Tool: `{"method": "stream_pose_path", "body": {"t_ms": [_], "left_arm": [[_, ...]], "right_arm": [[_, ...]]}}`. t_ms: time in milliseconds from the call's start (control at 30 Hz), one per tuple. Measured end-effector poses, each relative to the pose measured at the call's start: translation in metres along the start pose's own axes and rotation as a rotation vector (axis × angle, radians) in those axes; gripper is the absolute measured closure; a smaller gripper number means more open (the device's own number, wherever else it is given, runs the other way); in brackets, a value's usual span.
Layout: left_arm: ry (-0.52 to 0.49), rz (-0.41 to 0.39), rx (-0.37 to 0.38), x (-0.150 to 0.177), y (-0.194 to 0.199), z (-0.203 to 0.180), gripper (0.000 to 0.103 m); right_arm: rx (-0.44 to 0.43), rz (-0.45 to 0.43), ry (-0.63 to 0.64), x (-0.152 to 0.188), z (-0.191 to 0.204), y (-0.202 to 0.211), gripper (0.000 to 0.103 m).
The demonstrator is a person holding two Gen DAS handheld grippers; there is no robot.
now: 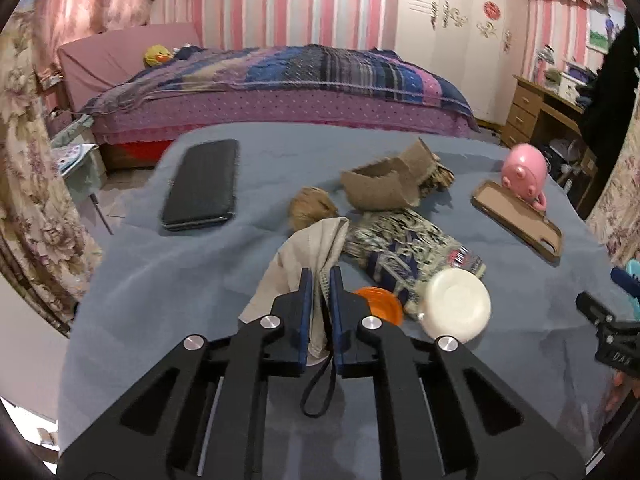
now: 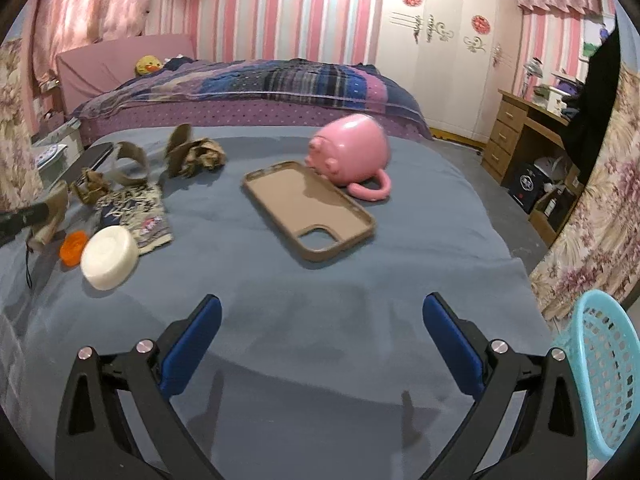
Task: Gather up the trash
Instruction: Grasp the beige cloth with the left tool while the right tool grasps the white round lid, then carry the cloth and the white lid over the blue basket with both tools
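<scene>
Right wrist: open fingers [image 2: 322, 316] over bare cloth [image 2: 320, 360].

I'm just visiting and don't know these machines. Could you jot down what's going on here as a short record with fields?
Place: bedroom, table with blue cloth
Left gripper: shut on a beige cloth piece
Right gripper: open, holding nothing
Lying on the table: pink mug on its side, phone case, white round lid, orange cap, crumpled paper
Basket: light blue, at the right edge
</scene>
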State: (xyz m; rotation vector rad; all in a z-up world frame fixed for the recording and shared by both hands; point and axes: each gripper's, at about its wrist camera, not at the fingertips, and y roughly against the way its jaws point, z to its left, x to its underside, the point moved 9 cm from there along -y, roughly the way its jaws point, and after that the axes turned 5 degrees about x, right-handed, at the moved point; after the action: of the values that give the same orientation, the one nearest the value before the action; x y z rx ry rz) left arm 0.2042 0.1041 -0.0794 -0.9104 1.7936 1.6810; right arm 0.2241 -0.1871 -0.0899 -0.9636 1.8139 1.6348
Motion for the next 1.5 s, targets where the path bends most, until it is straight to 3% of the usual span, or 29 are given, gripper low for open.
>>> {"method": "stream_pose_path", "body": {"t_ms": [167, 267, 500, 733, 800, 867, 967, 1067, 1233, 1500], "left_arm": [[0.017, -0.015, -0.047, -0.001, 0.01, 0.02, 0.096], [-0.003, -0.017, -0.094, -0.001, 0.01, 0.029, 0.096], [0.015, -0.001, -0.135, 0.003, 0.008, 0.061, 0.096], [0.067, 0.015, -0.101, 0.009, 0.01, 0.087, 0.096], [0.074, 0.02, -0.098, 0.01, 0.009, 0.089, 0.096], [0.072, 0.027, -0.102, 0.011, 0.008, 0.089, 0.096], [0.061, 0.036, -0.096, 0.012, 0.006, 0.086, 0.096], [0.053, 0.037, -0.088, 0.012, 0.005, 0.082, 0.096], [0.064, 0.014, -0.064, 0.009, 0.011, 0.077, 0.096], [0.011, -0.019, -0.033, 0.004, 0.019, 0.042, 0.096]], "right_arm": [[-0.068, 0.001, 0.047, -0.003, 0.04, 0.0, 0.005], [-0.154, 0.005, 0.039, -0.01, 0.07, 0.003, 0.005], [-0.182, 0.009, 0.143, -0.013, 0.129, 0.002, 0.005], [-0.209, 0.053, 0.141, -0.022, 0.156, -0.014, 0.006], [-0.217, 0.074, 0.155, -0.023, 0.165, -0.021, 0.014], [-0.222, 0.095, 0.181, -0.021, 0.173, -0.025, 0.031], [-0.23, 0.107, 0.222, -0.017, 0.182, -0.027, 0.042], [-0.254, 0.092, 0.212, -0.018, 0.18, -0.02, 0.042], [-0.204, 0.055, 0.189, -0.02, 0.147, -0.006, 0.042], [-0.078, 0.03, 0.111, -0.014, 0.052, 0.018, 0.042]]}}
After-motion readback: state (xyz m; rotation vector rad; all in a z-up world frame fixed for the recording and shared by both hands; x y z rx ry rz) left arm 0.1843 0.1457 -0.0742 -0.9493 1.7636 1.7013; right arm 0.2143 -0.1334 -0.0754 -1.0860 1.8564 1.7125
